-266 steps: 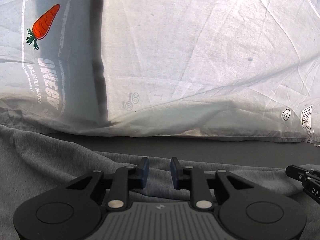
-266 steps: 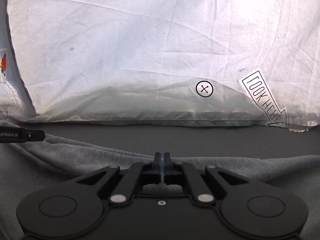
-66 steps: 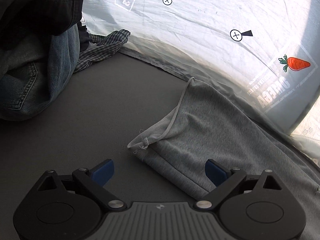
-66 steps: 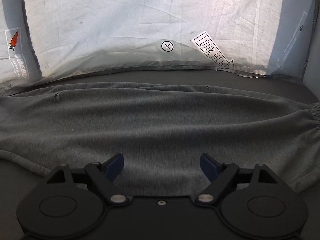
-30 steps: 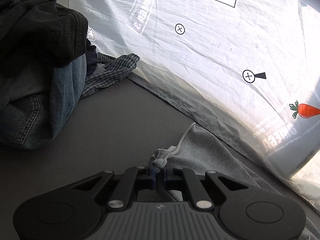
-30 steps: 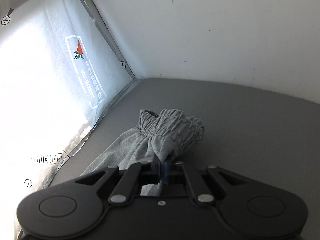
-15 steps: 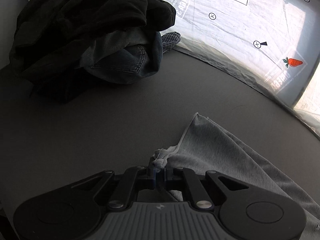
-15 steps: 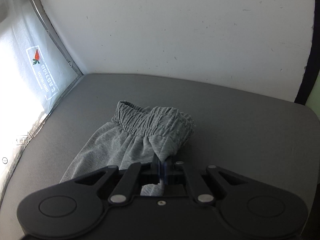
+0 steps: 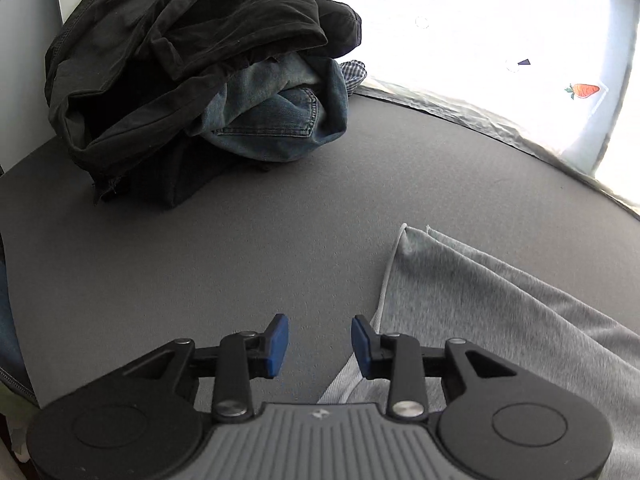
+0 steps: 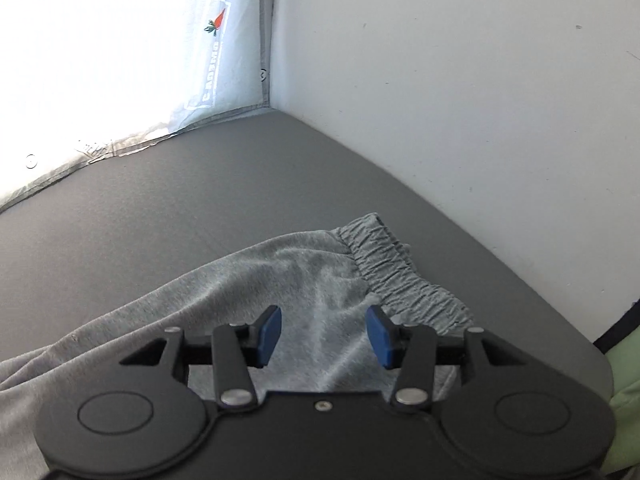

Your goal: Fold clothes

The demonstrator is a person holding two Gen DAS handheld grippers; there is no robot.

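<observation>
Sweatpants [image 10: 280,280] flat on grey table [image 9: 200,260], beside heaped clothes pile [image 9: 192,72].

Blown-out backlight from the white sheet [image 9: 500,20] — dim foreground, slight blur, fisheye-bent dark corners.

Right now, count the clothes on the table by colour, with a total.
Grey: 1, the grey sweatpants
Black: 1, the black garment
Blue: 1, the blue jeans
Checked: 1, the checked cloth, mostly hidden
Total: 4 visible
</observation>
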